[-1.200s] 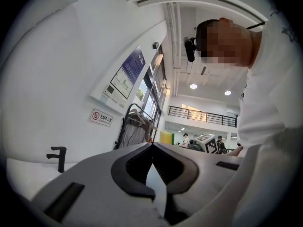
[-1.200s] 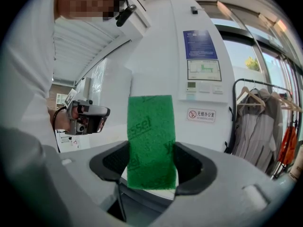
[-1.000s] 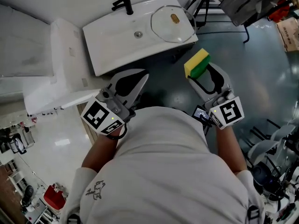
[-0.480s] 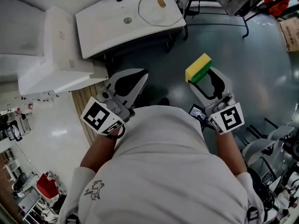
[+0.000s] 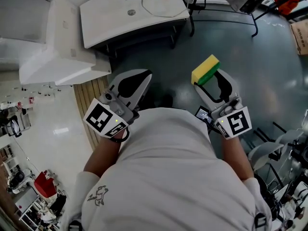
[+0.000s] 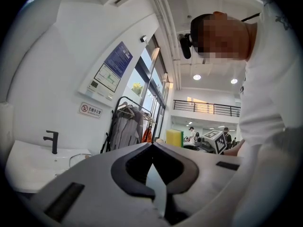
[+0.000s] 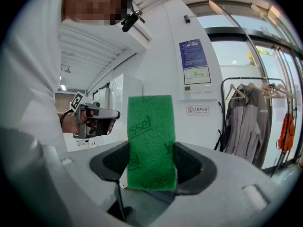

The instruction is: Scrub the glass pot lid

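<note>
Snugly in right gripper [image 5: 210, 83], sponge [image 5: 204, 69]

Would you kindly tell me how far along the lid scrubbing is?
Done: the right gripper is clamped on the sponge. In hand: no contact yet; the left gripper is shut and empty, both short of the sink. Left: the glass lid lies there untouched, so all scrubbing.
</note>
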### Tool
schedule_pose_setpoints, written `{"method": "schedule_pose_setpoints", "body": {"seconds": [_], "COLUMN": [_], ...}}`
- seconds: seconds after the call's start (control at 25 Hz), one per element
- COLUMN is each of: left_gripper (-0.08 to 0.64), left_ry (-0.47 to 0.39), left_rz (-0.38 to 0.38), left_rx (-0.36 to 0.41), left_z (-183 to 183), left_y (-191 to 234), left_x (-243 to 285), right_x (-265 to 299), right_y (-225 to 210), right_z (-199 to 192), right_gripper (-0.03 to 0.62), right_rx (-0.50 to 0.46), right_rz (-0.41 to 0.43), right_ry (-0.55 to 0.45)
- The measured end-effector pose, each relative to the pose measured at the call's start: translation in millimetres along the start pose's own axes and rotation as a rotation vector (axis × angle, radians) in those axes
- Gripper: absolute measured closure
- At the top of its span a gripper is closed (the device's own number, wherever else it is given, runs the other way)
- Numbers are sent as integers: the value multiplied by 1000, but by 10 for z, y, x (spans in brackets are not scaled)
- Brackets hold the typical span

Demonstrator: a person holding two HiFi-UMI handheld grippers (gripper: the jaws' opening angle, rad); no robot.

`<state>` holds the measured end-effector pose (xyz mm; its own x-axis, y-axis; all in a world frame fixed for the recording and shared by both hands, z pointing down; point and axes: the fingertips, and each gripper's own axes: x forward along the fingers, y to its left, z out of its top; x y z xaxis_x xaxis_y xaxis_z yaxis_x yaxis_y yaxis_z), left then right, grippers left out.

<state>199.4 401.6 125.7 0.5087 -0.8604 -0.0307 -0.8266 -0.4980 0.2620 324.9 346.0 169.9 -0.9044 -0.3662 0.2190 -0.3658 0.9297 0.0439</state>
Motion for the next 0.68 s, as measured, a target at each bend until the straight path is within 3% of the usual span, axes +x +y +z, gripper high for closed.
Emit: {"method": "schedule_pose_setpoints", "body": {"seconds": [0.68], "left_gripper": [561], "left_ry": [-17], "left_rz": [1], "left_rx": [-7], "left_z": [-59], "left_y": [-339], "left_x": [-122], "right_x": [-253], "right_y": [168], "right_z": [19], "right_gripper": [302], "right_rx": [-10], "right_rz": [11], "right_ry": [-12]}}
